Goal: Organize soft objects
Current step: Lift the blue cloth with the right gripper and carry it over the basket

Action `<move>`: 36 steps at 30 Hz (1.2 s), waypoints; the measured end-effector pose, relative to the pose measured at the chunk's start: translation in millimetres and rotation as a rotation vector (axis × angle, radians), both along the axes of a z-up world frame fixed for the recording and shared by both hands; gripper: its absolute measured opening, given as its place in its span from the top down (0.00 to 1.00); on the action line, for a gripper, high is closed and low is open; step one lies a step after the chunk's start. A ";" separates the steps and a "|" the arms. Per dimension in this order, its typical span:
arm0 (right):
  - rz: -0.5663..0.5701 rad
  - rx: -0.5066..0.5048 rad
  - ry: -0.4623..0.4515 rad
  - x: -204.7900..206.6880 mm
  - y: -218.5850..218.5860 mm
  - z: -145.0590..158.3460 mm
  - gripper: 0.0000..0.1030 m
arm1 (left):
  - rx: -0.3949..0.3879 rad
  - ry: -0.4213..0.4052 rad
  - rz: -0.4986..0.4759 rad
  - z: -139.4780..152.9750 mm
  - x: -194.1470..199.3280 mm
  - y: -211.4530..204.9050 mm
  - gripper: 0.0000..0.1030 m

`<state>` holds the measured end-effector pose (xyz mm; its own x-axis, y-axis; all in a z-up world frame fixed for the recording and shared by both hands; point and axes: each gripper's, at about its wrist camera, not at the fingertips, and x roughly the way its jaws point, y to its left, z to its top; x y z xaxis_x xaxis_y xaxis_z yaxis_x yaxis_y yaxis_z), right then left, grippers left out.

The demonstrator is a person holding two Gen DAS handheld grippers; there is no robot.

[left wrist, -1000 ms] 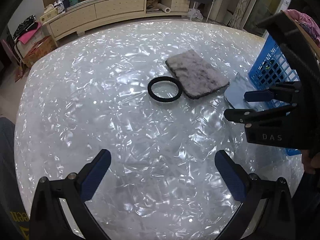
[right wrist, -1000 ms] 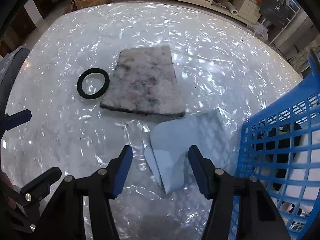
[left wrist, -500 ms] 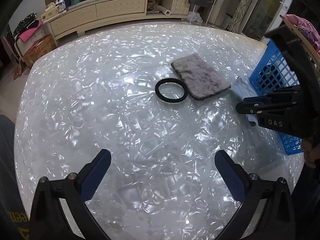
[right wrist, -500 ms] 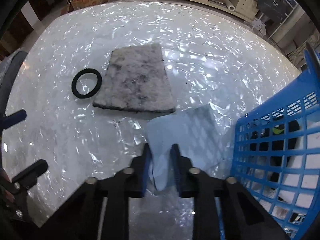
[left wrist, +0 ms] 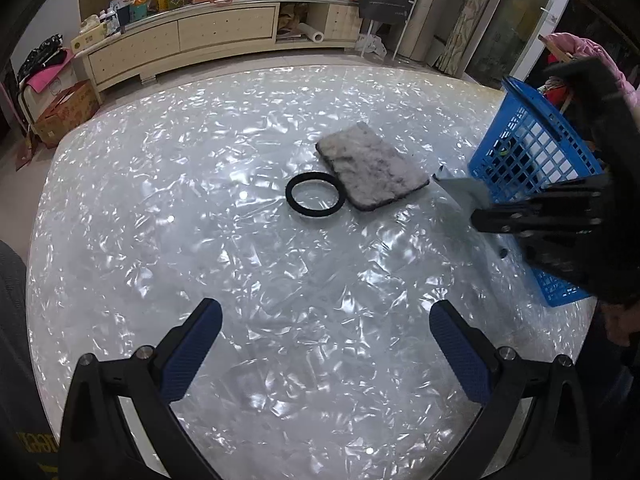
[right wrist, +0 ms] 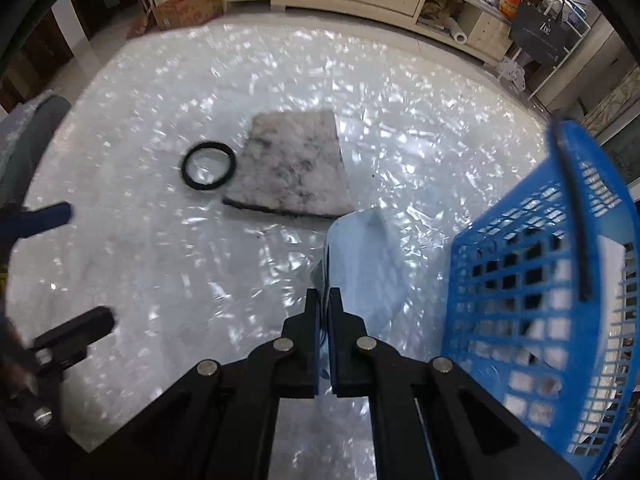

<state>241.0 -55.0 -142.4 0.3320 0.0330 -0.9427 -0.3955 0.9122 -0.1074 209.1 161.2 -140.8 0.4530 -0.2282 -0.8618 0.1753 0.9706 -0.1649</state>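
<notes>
My right gripper (right wrist: 324, 300) is shut on a light blue cloth (right wrist: 368, 256) and holds it lifted off the table, just left of the blue basket (right wrist: 532, 280). The cloth (left wrist: 464, 190) also shows in the left wrist view, hanging from the right gripper (left wrist: 480, 214) beside the basket (left wrist: 520, 152). A grey fuzzy pad (right wrist: 296, 172) lies flat mid-table, with a black ring (right wrist: 208, 166) touching its left side. My left gripper (left wrist: 326, 344) is open and empty over the near table, well short of the ring (left wrist: 315, 199) and pad (left wrist: 372, 168).
The table (left wrist: 180, 200) has a shiny crinkled white cover. The basket holds white and dark items seen through its mesh. A long cream sideboard (left wrist: 200, 36) with clutter stands beyond the table. A cardboard box (left wrist: 64, 112) sits on the floor at left.
My right gripper closed on the light blue cloth and lifted it off the table toward the basket. My left gripper stayed open and pulled back a little.
</notes>
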 end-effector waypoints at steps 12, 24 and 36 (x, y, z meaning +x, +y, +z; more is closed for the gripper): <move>0.025 0.188 -0.025 -40.0 -39.0 73.9 0.97 | -0.074 0.058 0.071 10.4 -0.3 11.2 0.00; 0.003 0.286 -0.101 -51.2 -99.8 125.3 0.97 | 0.063 0.112 0.137 14.1 23.9 16.3 0.00; -0.120 0.263 -0.170 -41.9 -161.9 132.2 0.97 | 0.068 0.148 0.200 -3.6 90.4 20.0 0.01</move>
